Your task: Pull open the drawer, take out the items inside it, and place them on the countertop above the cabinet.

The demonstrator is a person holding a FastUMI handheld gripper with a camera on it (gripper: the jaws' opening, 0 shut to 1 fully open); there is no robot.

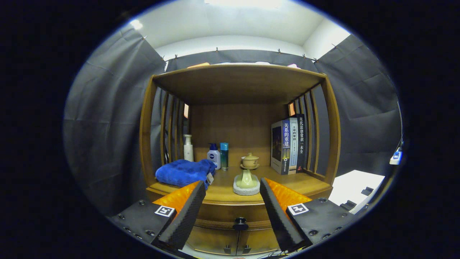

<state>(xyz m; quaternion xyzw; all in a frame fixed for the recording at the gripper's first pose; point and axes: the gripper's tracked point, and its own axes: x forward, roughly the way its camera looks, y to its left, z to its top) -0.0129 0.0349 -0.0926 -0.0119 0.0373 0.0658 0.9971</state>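
My gripper (233, 212) is spread wide with nothing between its fingers (185, 216), which hang in the air short of the wooden cabinet (230, 212). Straight ahead at twelve o'clock, in the gap between the fingertips, sits the dark round knob (240, 223) of the drawer (230, 214), and the drawer front is flush with the cabinet, not pulled out. Below the knob I can see the tops of two lower doors (235, 240). Just above the drawer runs the countertop (305, 183). On it, near the front edge at twelve o'clock, a pale green pourer rests on a light round pad (246, 184). At about ten o'clock from the knob a rumpled blue towel (185, 172) lies on the left part of the countertop, with a small tag at its right end. Farther back, behind the towel, stand a tall white bottle (188, 147), a short white pump bottle (214, 155) and a slim teal-capped bottle (224, 155), the last two just beside each other. A lidded cup on a saucer (250, 160) sits behind the pourer. At about two o'clock a row of upright books (288, 144) leans against the slatted right side (312, 133). A wooden shelf top (239, 77) roofs the whole niche, and grey cloth (104, 118) hangs beyond.
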